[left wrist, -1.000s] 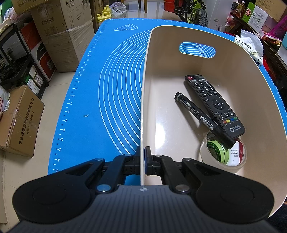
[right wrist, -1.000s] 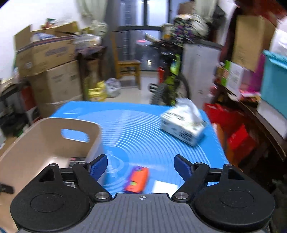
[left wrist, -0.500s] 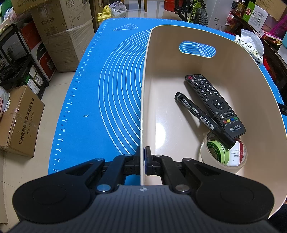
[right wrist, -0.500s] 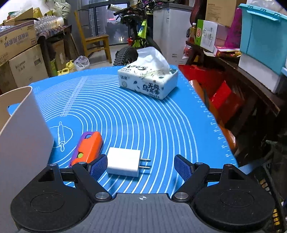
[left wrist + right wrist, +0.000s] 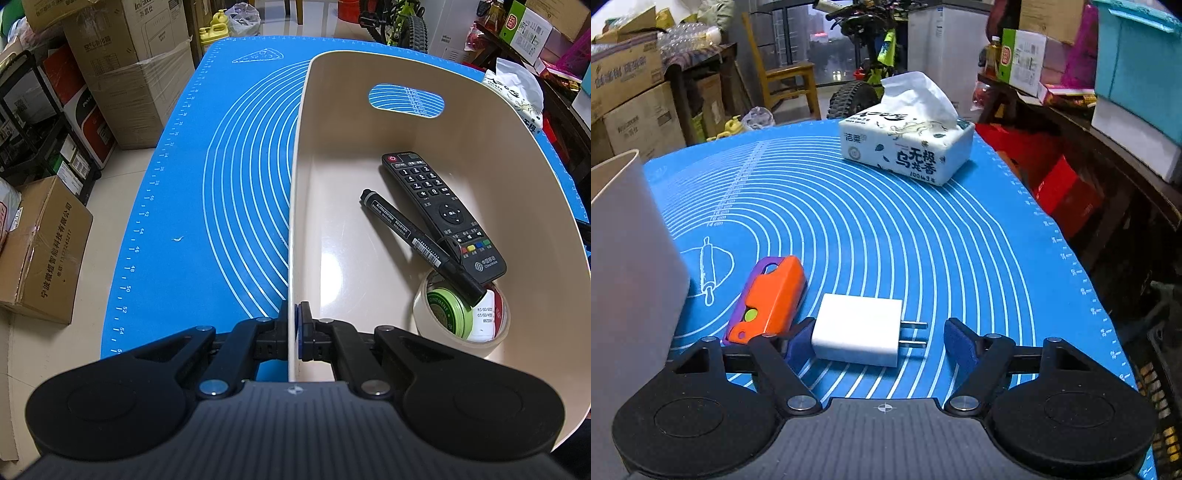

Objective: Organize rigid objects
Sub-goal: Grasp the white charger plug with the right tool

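Three items in beige bin point(image 5: 369, 92): remote point(image 5: 439, 206), marker point(image 5: 413, 236), tape roll point(image 5: 465, 317)

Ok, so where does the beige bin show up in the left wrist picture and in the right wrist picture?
Left wrist: the beige bin fills the centre and right, its near wall clamped by the left gripper.
Right wrist: only a pale outer wall of the bin shows along the left edge, beside the orange and purple gadget.
Shared landmark: the tissue pack, top right in the left view.
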Demonstrator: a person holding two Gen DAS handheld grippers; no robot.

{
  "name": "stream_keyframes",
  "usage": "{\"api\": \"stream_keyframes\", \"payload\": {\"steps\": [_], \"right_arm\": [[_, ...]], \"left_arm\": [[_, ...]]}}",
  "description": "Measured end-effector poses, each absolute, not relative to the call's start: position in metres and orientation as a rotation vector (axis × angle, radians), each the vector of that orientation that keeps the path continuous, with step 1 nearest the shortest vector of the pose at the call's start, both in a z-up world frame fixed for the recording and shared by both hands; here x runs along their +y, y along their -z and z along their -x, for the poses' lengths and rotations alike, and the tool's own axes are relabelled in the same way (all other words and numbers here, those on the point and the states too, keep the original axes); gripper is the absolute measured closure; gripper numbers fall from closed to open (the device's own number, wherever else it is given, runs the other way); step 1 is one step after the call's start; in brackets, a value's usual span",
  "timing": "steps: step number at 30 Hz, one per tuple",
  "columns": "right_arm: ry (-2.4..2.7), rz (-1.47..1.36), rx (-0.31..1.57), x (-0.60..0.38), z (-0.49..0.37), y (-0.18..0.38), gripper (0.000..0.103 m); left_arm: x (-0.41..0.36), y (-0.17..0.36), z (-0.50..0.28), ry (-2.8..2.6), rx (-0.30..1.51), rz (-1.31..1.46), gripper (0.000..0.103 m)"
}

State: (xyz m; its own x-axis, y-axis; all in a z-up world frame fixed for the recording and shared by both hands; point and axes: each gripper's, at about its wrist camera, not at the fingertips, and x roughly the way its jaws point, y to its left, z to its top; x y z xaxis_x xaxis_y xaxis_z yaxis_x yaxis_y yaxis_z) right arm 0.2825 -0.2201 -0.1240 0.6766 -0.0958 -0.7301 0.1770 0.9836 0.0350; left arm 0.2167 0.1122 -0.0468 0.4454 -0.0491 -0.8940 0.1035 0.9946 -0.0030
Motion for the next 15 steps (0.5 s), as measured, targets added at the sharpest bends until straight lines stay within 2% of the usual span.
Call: {"api": "stream_keyframes", "payload": {"steps": [15], "right_arm": [[0.176,-0.076,0.753,-0.221,-0.260,0.109,0.037]], "left_arm": [[0.112,0.047,-0.217,0.086,1.106,-0.065,0.099]]}}
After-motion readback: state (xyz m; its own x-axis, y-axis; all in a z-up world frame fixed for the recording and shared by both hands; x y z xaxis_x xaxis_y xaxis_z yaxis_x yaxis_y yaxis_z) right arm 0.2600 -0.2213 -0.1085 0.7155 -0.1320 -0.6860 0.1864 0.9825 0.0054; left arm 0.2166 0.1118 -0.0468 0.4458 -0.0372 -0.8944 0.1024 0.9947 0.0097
